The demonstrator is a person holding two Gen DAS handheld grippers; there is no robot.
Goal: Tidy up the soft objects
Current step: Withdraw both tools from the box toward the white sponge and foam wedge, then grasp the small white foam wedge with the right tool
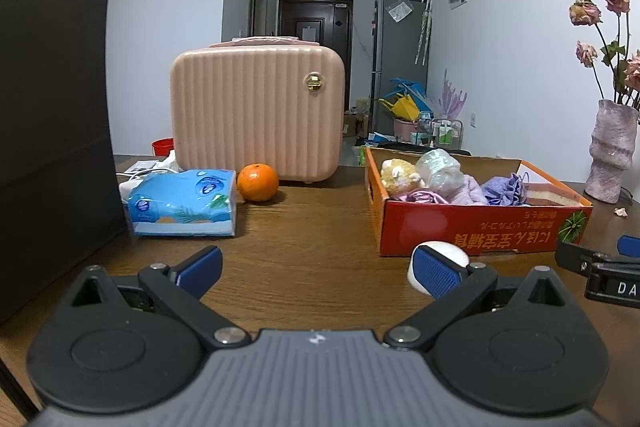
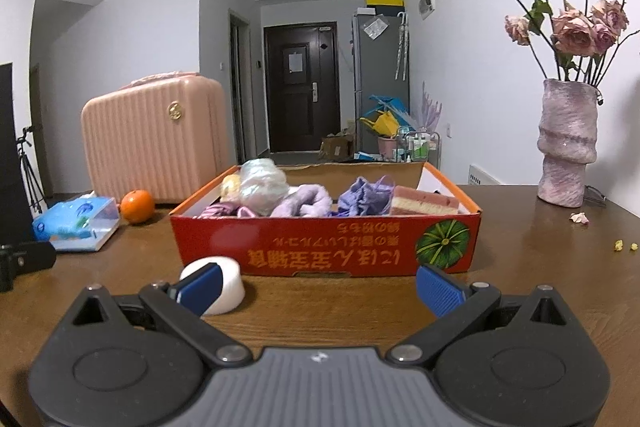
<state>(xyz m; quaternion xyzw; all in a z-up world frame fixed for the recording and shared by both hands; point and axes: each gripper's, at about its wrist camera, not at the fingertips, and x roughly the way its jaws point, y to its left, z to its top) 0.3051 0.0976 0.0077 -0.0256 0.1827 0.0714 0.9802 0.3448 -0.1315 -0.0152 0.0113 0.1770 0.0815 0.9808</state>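
Note:
A red cardboard box [image 2: 324,247] sits on the wooden table and holds soft things: purple cloths [image 2: 364,197], a clear plastic bundle [image 2: 262,187], a plush toy [image 1: 400,173] and a pink sponge [image 2: 424,205]. The box also shows in the left wrist view [image 1: 480,227]. A white round soft object [image 2: 218,285] lies on the table in front of the box, just behind my right gripper's left finger; in the left wrist view it [image 1: 444,255] sits behind my left gripper's right finger. My left gripper [image 1: 318,275] is open and empty. My right gripper [image 2: 320,287] is open and empty.
A blue tissue pack [image 1: 184,203], an orange [image 1: 258,182] and a pink ribbed case [image 1: 256,115] stand at the back left. A black paper bag [image 1: 52,131] stands at far left. A pink vase with dried roses [image 2: 566,143] stands at right.

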